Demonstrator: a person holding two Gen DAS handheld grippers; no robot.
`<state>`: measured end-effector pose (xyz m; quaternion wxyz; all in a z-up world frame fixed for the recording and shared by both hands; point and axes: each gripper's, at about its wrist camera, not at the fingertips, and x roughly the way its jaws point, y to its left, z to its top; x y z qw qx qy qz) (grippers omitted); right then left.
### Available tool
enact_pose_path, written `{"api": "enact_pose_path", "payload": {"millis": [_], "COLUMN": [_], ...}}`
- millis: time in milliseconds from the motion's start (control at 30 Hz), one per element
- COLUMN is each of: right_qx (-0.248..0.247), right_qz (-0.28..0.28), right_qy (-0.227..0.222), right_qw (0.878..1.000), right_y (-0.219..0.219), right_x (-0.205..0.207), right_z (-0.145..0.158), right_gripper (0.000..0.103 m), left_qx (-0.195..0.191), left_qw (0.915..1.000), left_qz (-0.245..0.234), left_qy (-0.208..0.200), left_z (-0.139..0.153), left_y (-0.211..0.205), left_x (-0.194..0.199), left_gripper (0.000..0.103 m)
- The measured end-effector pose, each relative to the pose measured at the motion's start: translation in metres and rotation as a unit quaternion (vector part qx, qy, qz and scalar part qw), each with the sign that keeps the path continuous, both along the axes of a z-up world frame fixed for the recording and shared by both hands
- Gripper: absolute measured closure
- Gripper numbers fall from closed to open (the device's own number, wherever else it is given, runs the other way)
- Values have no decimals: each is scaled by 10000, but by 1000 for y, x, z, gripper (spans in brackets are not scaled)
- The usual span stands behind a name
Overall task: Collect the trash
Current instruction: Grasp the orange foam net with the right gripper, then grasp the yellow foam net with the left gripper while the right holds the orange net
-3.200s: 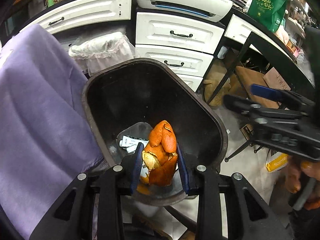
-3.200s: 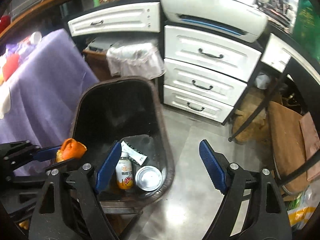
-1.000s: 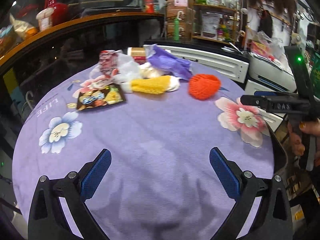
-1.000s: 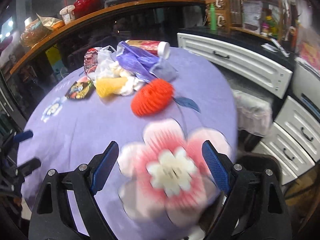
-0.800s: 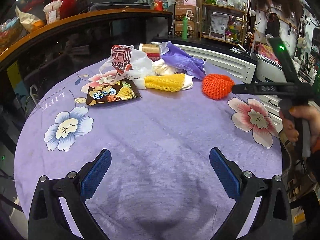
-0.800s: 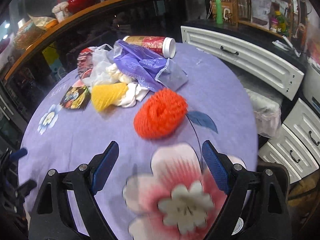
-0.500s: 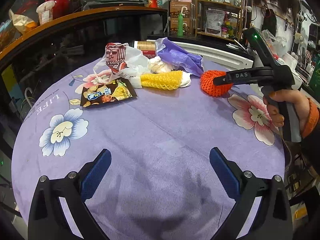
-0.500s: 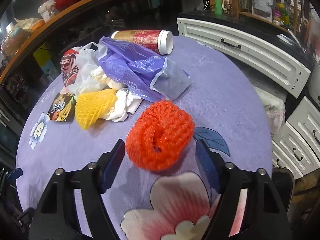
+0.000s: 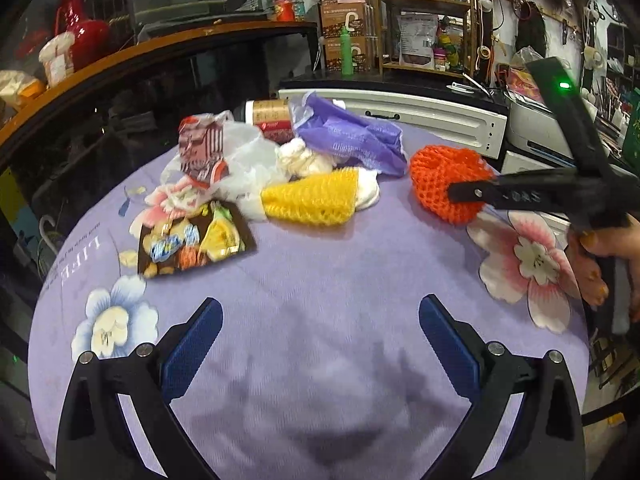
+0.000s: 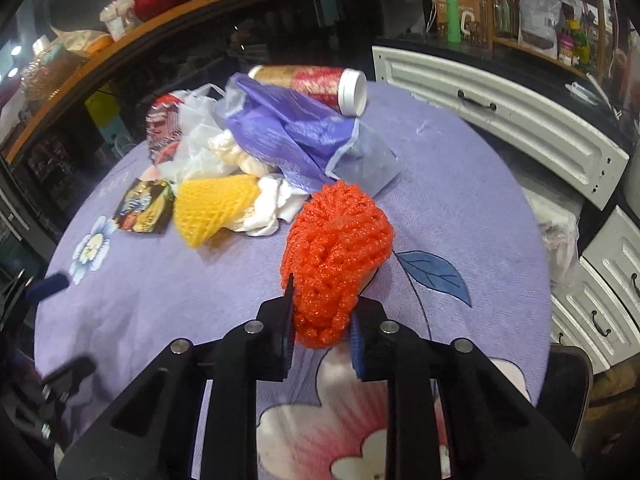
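Note:
An orange foam net [image 10: 338, 248] lies on the purple flowered tablecloth [image 10: 168, 296]. My right gripper [image 10: 322, 320] is shut on its near end; in the left wrist view the net [image 9: 436, 176] shows at the right with the right gripper's finger on it. A heap of trash lies behind: a yellow foam net [image 9: 312, 198], a purple plastic bag [image 9: 348, 140], white crumpled paper [image 9: 304, 160], a clear bag with a red print [image 9: 208, 152], a dark snack wrapper [image 9: 192, 244] and a lying canister [image 10: 316, 80]. My left gripper [image 9: 320, 340] is open and empty above the cloth's near part.
White drawers [image 10: 500, 120] stand to the right of the table. The black bin's rim [image 10: 568, 376] shows below the table's right edge. A dark counter with a wooden edge [image 9: 160, 52] curves behind the table.
My right gripper has moved in on the orange net and shut on it. Before that, both grippers swung from the bin to the table, the left one empty of the orange peel.

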<state>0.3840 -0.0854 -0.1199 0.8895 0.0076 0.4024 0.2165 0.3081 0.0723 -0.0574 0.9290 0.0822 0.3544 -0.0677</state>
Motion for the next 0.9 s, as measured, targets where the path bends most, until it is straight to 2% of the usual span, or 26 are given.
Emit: {"api": "enact_pose_path", "payload": {"millis": [300, 500, 600, 700, 833, 900], "right_qx": [146, 57, 103, 63, 189, 279], "right_qz": [44, 94, 111, 52, -48, -95], "right_qy": [-100, -220, -192, -230, -170, -163], "right_qw": [9998, 9997, 9997, 9997, 9997, 9994], "right_y": [-20, -29, -35, -41, -50, -56], "right_x": [-30, -47, -54, -59, -63, -67], "right_z": [12, 14, 11, 8, 3, 1], "right_gripper": [80, 80, 80, 80, 80, 80], "left_qx": [479, 610, 696, 834, 522, 417], "left_qw": [9986, 9979, 9972, 9963, 9980, 9986], "left_qz": [-208, 15, 20, 30, 120, 169], "left_qy": [-68, 231, 256, 222, 341, 295], "left_z": [-5, -23, -28, -32, -34, -32], "left_y": [-30, -30, -34, -38, -31, -27], "left_x": [62, 103, 110, 115, 116, 112], "left_gripper": [7, 24, 34, 50, 83, 85]}}
